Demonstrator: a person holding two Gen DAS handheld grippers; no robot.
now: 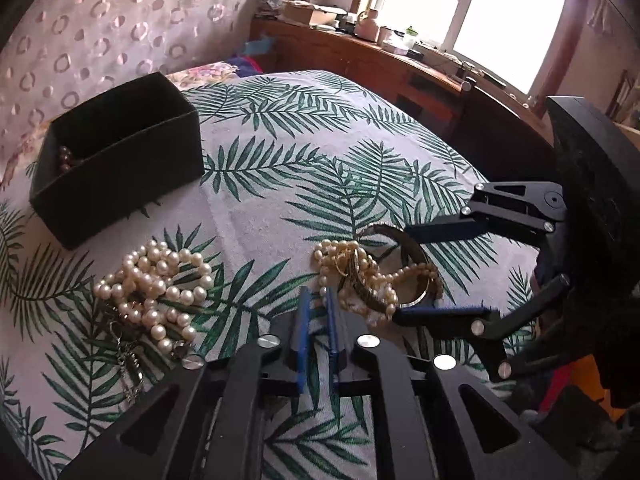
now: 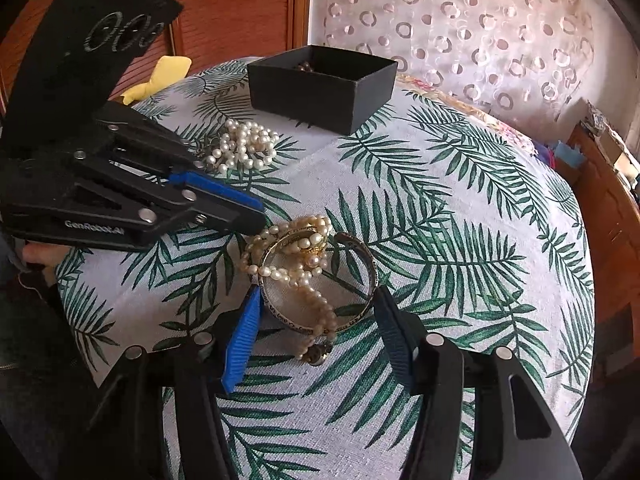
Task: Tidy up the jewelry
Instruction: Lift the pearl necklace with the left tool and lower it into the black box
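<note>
A metal bangle tangled with a cream pearl strand lies on the leaf-print cloth. My right gripper is open, its blue fingers on either side of the bangle; it shows in the left wrist view too. My left gripper is shut and empty, its tips just left of the same tangle; it also shows in the right wrist view. A white pearl pile lies further left. A black box holds dark beads.
The round table's edge falls away at the right. A wooden sideboard with clutter stands under the window. A curtain with ring pattern hangs behind the box. A yellow item lies beyond the table.
</note>
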